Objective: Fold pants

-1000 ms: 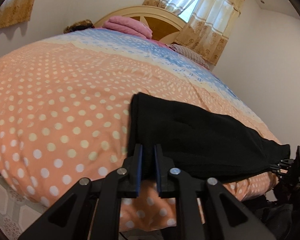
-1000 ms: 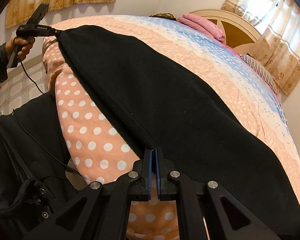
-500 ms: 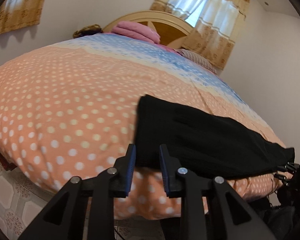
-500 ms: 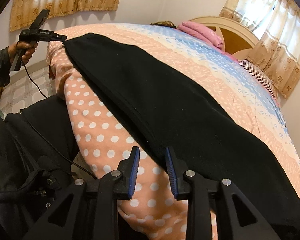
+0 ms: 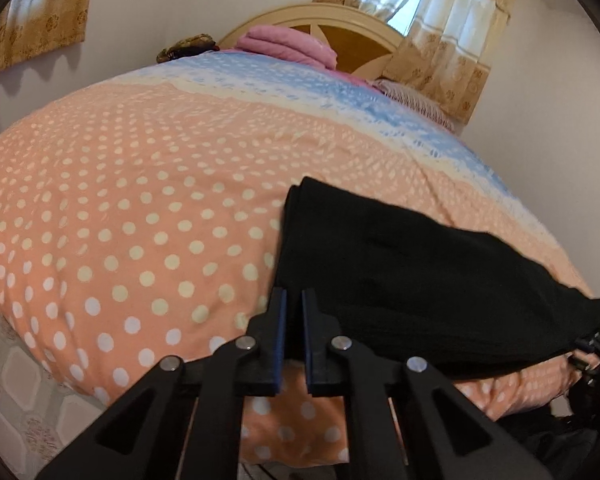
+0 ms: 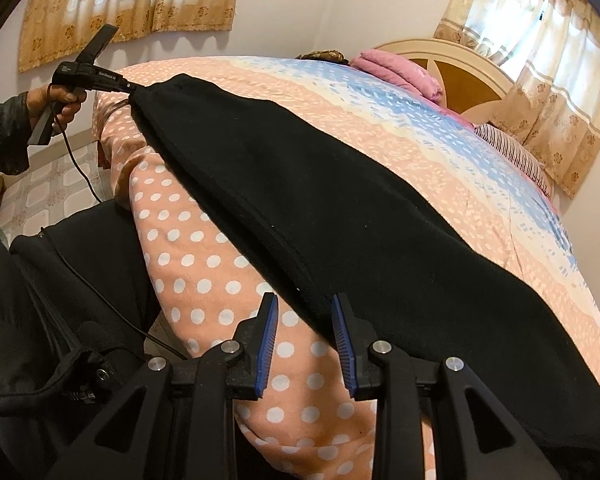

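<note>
Black pants (image 6: 320, 208) lie stretched along the near edge of the bed, also shown in the left wrist view (image 5: 420, 280). My left gripper (image 5: 293, 300) has its jaws close together on the near corner of the pants' left end. In the right wrist view the left gripper (image 6: 130, 87) touches that same corner. My right gripper (image 6: 305, 308) is open, its blue pads (image 6: 270, 344) either side of the pants' near edge, not pinching it.
The bed has a peach polka-dot and blue quilt (image 5: 140, 200). Pink folded bedding (image 5: 288, 42) and a wooden headboard (image 5: 356, 36) are at the far end. Curtains (image 6: 132, 4) hang on the walls. Tiled floor (image 5: 16, 400) lies beside the bed.
My right gripper let go of the pants' edge and opened wide. My left gripper opened half a second ago and has closed again on the pants' left corner.
</note>
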